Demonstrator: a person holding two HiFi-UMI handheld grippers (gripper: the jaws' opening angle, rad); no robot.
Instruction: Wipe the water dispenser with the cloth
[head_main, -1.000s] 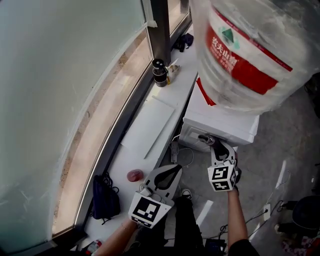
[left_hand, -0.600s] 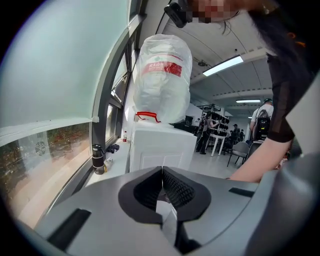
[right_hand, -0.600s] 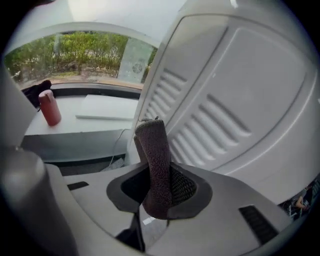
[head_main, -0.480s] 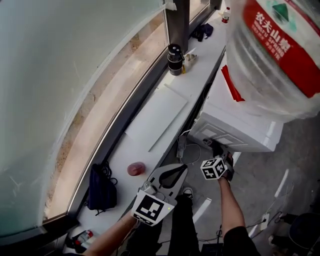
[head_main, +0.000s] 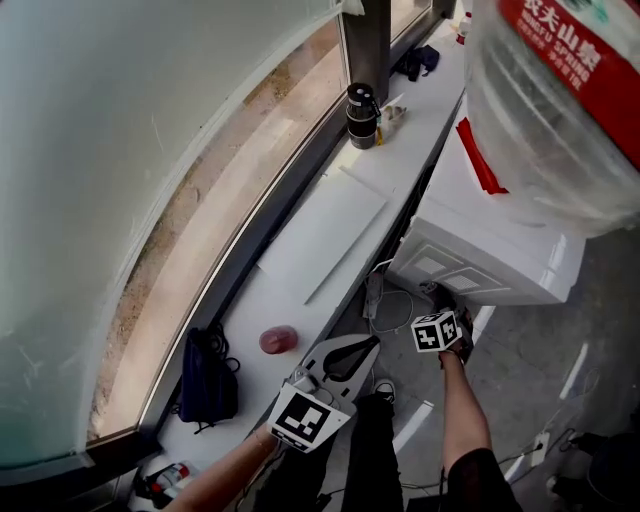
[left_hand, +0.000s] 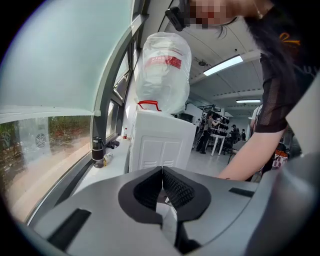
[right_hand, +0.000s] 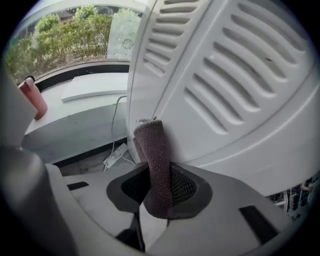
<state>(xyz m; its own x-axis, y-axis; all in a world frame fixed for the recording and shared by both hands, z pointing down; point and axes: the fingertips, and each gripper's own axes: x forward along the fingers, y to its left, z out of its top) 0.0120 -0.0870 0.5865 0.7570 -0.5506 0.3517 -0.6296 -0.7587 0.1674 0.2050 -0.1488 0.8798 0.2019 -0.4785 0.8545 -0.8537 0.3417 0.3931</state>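
The white water dispenser (head_main: 480, 250) stands beside the window sill with a big clear bottle (head_main: 560, 110) on top. My right gripper (head_main: 441, 298) is low at its side, shut on a folded brown cloth (right_hand: 152, 160). In the right gripper view the cloth's top end touches the dispenser's louvred panel (right_hand: 225, 75), and the right gripper (right_hand: 159, 187) has the cloth pinched between its jaws. My left gripper (head_main: 372, 345) hangs left of it over the floor, shut and empty. The left gripper (left_hand: 162, 172) looks at the dispenser (left_hand: 160, 145) and bottle (left_hand: 162, 75) from a distance.
A long white sill (head_main: 270, 300) runs along the window, carrying a flat white board (head_main: 325, 235), a black flask (head_main: 362, 115), a pink cup (head_main: 278, 340) and a black bag (head_main: 208, 380). A power strip with cables (head_main: 375, 295) lies between sill and dispenser.
The head view has swung towards the window and sill. My right gripper has gone lower and further away with the cloth, still at the dispenser. The left gripper stays shut below.
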